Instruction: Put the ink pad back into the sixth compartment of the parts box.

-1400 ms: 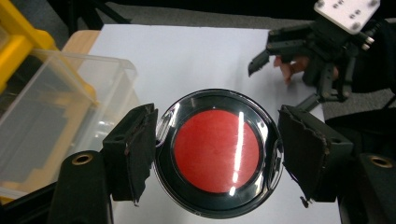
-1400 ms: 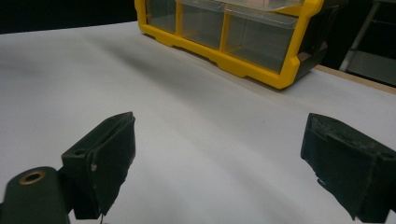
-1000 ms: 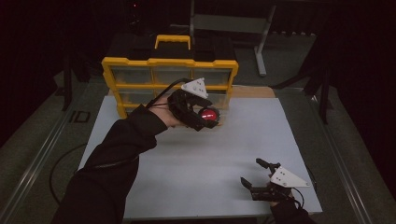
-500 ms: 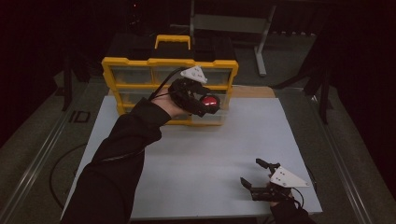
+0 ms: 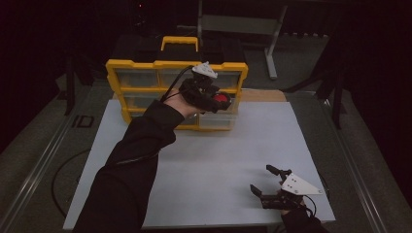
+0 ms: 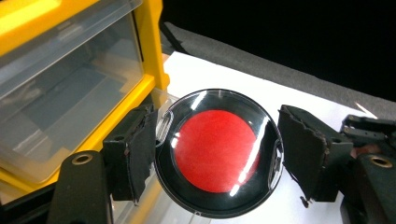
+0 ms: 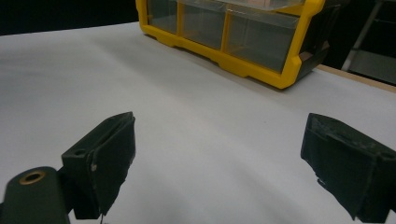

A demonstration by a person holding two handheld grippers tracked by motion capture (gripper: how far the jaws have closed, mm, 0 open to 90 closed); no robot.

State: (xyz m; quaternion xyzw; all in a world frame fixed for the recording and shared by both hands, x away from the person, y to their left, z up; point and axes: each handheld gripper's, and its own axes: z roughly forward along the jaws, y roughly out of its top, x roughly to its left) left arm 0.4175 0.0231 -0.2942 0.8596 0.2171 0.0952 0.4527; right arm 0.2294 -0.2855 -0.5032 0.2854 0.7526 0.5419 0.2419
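The left gripper (image 6: 217,154) clasped a round black case (image 6: 218,153) (red disc inside) just before the yellow drawer organizer (image 5: 145,77); the right gripper (image 5: 267,181) rested unclenched on the white table (image 5: 218,145).

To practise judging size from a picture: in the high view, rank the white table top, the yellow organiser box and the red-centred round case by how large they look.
1. white table top
2. yellow organiser box
3. round case, raised nearer the camera, yet plainly smallest.
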